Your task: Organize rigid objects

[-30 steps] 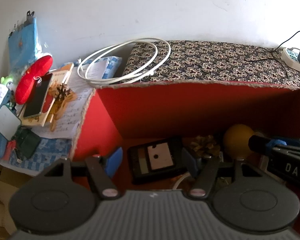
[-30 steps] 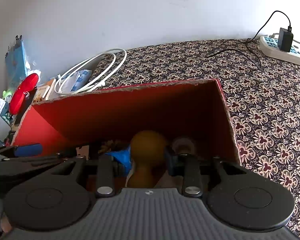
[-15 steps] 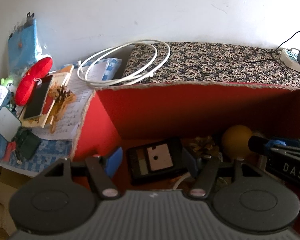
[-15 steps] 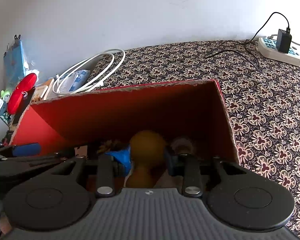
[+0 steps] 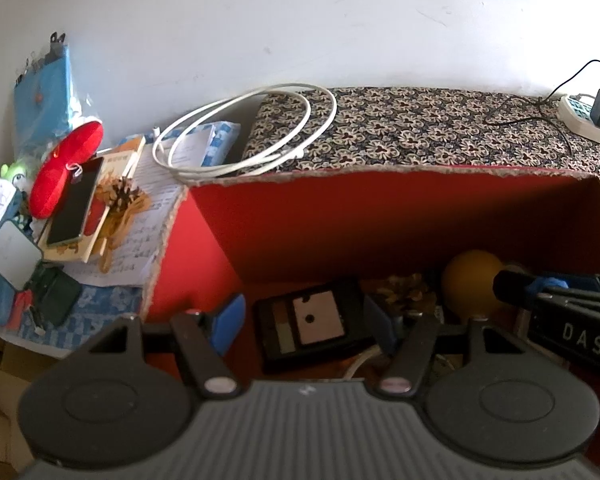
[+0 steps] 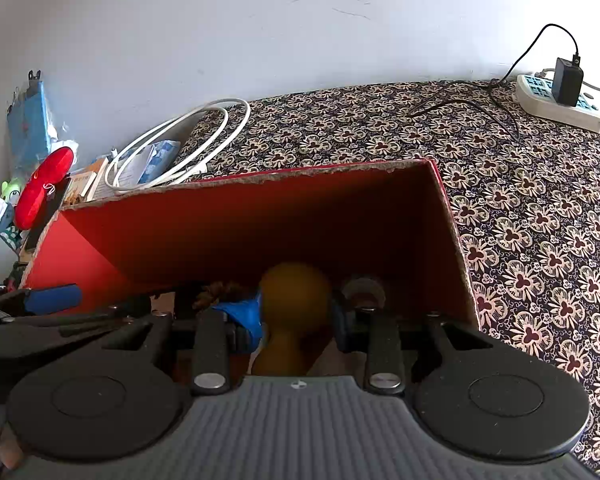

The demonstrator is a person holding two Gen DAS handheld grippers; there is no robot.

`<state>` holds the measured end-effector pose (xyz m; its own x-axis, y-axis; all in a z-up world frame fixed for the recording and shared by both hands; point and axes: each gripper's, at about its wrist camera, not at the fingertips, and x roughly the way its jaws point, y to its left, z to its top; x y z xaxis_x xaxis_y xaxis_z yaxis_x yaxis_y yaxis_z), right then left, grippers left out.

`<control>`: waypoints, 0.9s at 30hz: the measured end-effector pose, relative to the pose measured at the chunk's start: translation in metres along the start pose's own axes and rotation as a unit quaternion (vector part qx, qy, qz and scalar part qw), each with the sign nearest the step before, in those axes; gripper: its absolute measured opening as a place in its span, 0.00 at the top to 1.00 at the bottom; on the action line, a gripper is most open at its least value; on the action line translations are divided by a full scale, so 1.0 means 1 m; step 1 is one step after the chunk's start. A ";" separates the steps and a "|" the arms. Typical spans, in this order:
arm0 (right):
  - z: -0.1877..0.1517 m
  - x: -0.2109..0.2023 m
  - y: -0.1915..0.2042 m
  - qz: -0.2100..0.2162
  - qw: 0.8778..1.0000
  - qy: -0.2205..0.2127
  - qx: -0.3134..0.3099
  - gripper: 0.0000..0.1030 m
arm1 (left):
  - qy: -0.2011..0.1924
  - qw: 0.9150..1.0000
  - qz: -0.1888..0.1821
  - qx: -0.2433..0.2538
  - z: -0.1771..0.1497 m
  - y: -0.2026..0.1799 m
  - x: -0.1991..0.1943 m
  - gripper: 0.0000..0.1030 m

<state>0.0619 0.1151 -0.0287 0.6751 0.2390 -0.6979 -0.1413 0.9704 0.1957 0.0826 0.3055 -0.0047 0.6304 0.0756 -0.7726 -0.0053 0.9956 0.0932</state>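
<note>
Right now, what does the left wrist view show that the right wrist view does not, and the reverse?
Only the left wrist view shows the flat black makeup palette on the box floor between the open left gripper. Only the right shows the right gripper bracketing the yellow round-headed object; contact is unclear. Both show the red cardboard box and coiled white cable.

The left gripper (image 5: 304, 322) hung spread wide inside the red box (image 5: 380, 220). A black compact (image 5: 314, 322) lay between its blue fingertips (image 5: 230, 322). Right of it sat a pinecone (image 5: 410, 294), farther right a yellow ball (image 5: 470, 286).
</note>
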 end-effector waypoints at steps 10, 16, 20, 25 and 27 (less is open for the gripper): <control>0.000 0.000 0.000 -0.001 1.000 0.000 0.000 0.84 | -0.004 1.000 0.004 -0.002 0.000 -0.001 -0.002 0.36; 0.000 0.000 0.000 0.000 1.000 -0.004 0.002 0.84 | -0.007 1.000 0.005 -0.008 -0.001 0.000 -0.002 0.36; 0.000 -0.004 0.001 0.000 1.000 -0.016 0.000 0.84 | -0.012 1.000 0.004 -0.012 -0.001 0.001 -0.004 0.36; -0.002 -0.007 0.003 -0.002 1.000 -0.030 -0.004 0.84 | -0.020 1.000 0.008 -0.012 -0.002 -0.001 -0.006 0.36; -0.002 -0.008 0.003 0.001 0.999 -0.034 -0.005 0.84 | -0.023 1.000 0.009 -0.011 -0.002 -0.001 -0.007 0.36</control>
<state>0.0552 0.1163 -0.0239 0.7221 0.2376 -0.6497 -0.1485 0.9705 0.1898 0.0771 0.3042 -0.0009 0.6654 0.0916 -0.7409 -0.0331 0.9951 0.0934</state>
